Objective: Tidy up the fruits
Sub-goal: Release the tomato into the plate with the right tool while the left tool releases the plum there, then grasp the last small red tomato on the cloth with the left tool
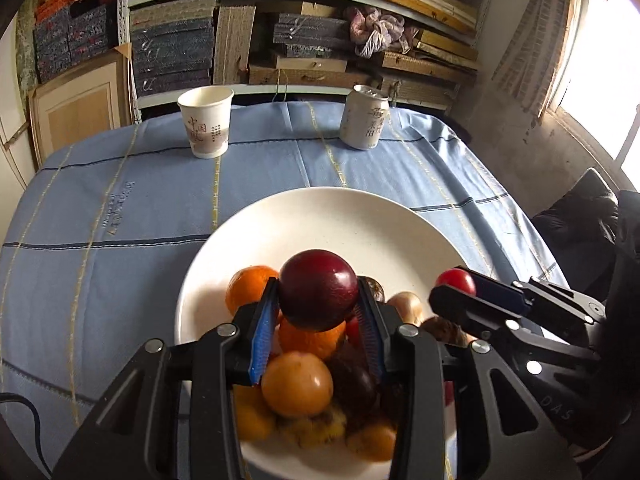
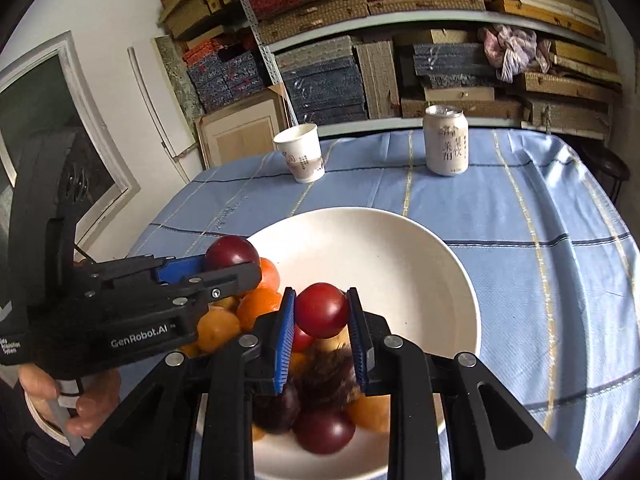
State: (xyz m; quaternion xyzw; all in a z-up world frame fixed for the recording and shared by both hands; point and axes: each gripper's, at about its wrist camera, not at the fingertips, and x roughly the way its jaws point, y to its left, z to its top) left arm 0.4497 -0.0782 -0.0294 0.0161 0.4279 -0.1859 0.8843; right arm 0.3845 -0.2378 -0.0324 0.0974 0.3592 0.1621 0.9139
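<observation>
Left wrist view: your left claw (image 1: 318, 300) is gripping a dark plum (image 1: 318, 290) over the near side of the white plate (image 1: 340, 216), above the piled fruit. Your right claw (image 2: 322, 316) is pinching a red tomato (image 2: 322, 310) just right of it. A cup (image 1: 206, 122) and can (image 1: 364, 118) are standing on the table's (image 1: 120, 220) far side.

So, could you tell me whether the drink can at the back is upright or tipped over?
Upright. The can stands on its base on the blue tablecloth, top facing up.
</observation>
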